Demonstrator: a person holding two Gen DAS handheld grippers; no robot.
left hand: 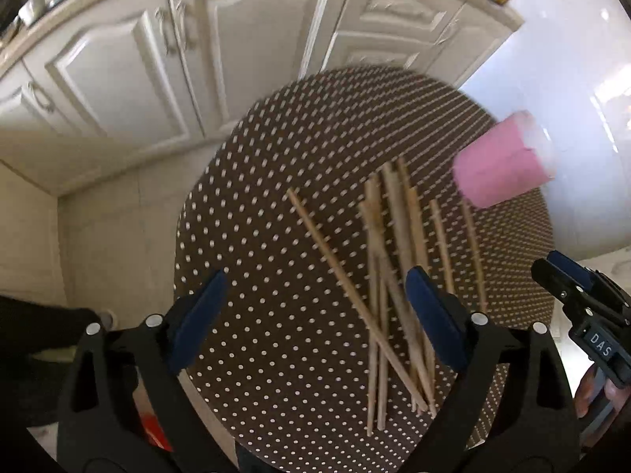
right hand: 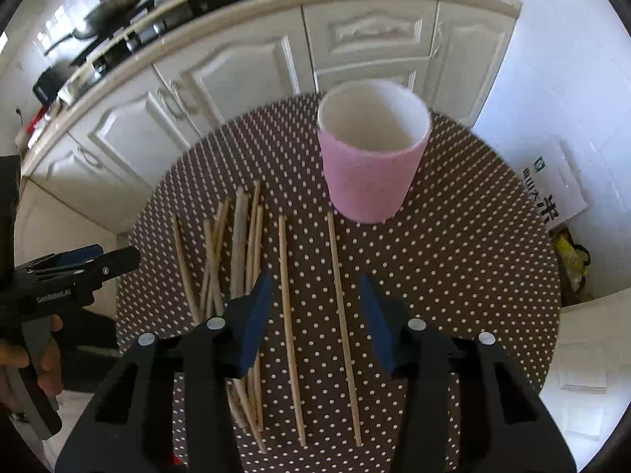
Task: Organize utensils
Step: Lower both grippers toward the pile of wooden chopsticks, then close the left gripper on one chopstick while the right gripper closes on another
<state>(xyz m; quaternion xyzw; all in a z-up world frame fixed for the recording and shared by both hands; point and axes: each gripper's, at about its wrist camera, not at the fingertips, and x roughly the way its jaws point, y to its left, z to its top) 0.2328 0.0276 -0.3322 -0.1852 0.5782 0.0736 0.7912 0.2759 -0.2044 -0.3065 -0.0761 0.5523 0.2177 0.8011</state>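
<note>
Round table under a brown white-dotted cloth [right hand: 453, 260], bearing all task items. Pink cylindrical cup with white interior [right hand: 372, 157], upright at 12 o'clock from the right gripper [right hand: 315, 315]. Loose pale wooden chopsticks [right hand: 232, 252], long axes running 6 to 12 o'clock; two single chopsticks [right hand: 286, 307] lie directly between the right gripper's spread, empty jaws, making it the nearer tool. Left gripper [left hand: 315, 315], likewise released and empty, hovers with the heap at its 1 o'clock.

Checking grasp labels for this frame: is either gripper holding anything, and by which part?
Nothing is held. The left gripper and right gripper are both open above the chopsticks, which lie loose on the table. The pink cup stands untouched.
</note>
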